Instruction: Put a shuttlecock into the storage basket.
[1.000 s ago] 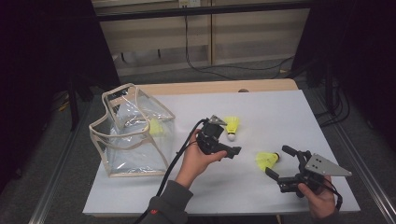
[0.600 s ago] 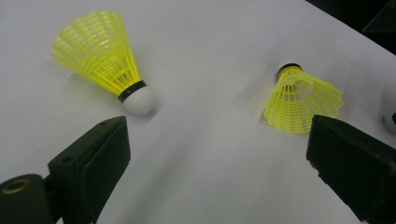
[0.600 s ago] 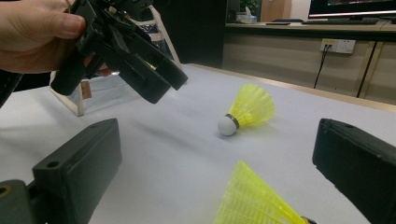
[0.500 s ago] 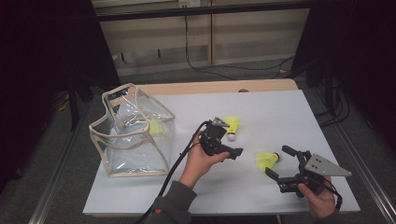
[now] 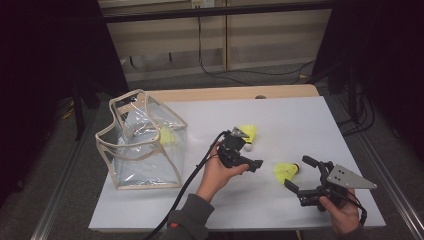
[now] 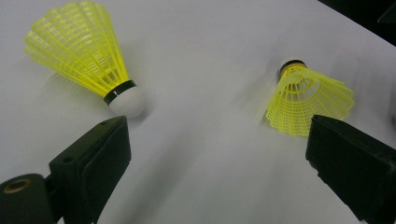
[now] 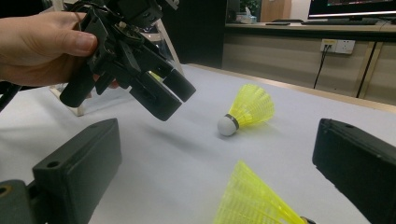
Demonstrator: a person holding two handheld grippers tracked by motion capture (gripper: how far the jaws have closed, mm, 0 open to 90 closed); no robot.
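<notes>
Two loose yellow shuttlecocks lie on the white table. One with a white cork (image 5: 248,134) (image 6: 84,51) (image 7: 247,109) lies mid-table. My left gripper (image 5: 247,150) (image 6: 219,158) (image 7: 154,88) hovers open just on the near side of it, holding nothing. The other shuttlecock (image 5: 286,172) (image 6: 308,100) (image 7: 254,200) lies nearer the front right. My right gripper (image 5: 298,173) (image 7: 219,172) stands open with its jaws on either side of the feather skirt, apart from it. A third shuttlecock (image 5: 167,136) sits inside the clear bag (image 5: 142,142).
The clear plastic bag with beige trim stands open-topped at the table's left. The table (image 5: 300,120) has a wooden strip along its far edge, with cables on the floor behind. A black cable trails from my left gripper toward the front edge.
My left gripper has drifted a little to the right and toward the person, beside the white-corked shuttlecock. The right gripper and both shuttlecocks have stayed put.
</notes>
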